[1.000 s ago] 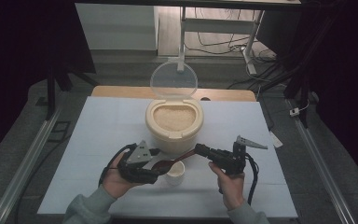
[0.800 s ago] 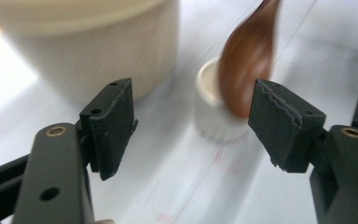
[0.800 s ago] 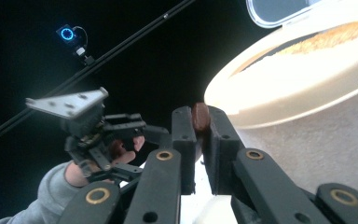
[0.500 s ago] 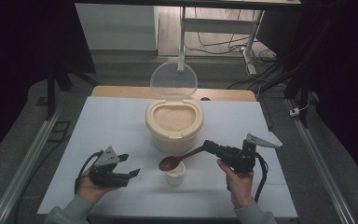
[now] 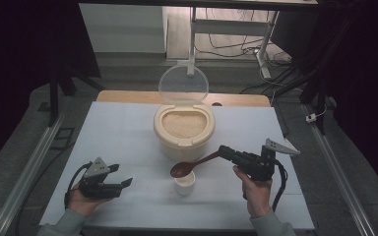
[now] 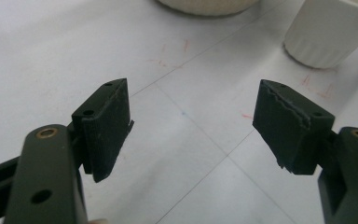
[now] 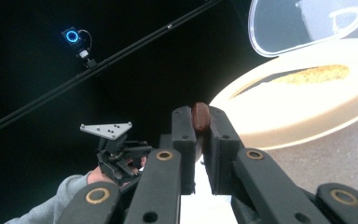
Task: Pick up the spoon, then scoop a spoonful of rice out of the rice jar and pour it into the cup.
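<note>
The right gripper (image 5: 225, 151) is clamping a brown spoon (image 5: 193, 165) over the white cup (image 5: 184, 182), while the left gripper's (image 5: 126, 183) jaws are just opening, empty.

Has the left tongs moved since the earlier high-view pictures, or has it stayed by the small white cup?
Yes. The left tongs has drawn away from the small white cup toward the table's near-left part, jaws open and empty.
</note>
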{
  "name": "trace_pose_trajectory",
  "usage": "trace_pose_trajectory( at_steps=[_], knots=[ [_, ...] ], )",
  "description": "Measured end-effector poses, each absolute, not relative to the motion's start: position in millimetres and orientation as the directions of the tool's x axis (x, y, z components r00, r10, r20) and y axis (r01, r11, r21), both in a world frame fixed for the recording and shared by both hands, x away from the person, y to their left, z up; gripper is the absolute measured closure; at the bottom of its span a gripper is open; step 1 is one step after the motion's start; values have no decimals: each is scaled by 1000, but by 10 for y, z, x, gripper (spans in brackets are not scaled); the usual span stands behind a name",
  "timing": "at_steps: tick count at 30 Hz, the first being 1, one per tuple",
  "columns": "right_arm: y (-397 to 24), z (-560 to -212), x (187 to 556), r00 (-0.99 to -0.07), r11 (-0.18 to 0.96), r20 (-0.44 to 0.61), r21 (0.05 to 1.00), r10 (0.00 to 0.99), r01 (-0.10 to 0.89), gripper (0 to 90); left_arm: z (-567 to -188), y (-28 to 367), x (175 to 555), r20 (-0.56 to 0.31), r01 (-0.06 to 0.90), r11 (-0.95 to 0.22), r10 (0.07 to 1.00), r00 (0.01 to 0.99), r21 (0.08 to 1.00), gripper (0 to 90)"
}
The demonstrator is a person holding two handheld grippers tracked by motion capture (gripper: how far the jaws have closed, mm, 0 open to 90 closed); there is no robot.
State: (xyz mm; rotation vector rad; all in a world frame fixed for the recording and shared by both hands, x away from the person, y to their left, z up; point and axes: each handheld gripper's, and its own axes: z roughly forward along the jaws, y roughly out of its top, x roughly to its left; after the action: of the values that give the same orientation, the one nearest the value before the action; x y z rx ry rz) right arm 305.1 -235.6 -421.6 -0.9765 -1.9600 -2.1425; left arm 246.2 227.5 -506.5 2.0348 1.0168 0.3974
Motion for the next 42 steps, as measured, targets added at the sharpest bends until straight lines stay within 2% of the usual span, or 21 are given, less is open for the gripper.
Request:
trace_pose_trajectory(
  at_steps=[23, 33, 42],
  knots=[
    [-2442, -3906, 3111, -819, -245, 450, 891, 356, 383, 826, -5119, 2296, 2477, -77, 545, -358, 781, 620, 758, 240],
    [-2497, -3774, 3392, -786, -290, 452, 888, 421, 356, 825, -5115, 2303, 2480, -77, 544, -359, 779, 622, 758, 240],
    [-2507, -3697, 3498, -766, -279, 432, 900, 476, 334, 826, -5121, 2303, 2485, -80, 546, -361, 777, 624, 756, 240]
  ],
)
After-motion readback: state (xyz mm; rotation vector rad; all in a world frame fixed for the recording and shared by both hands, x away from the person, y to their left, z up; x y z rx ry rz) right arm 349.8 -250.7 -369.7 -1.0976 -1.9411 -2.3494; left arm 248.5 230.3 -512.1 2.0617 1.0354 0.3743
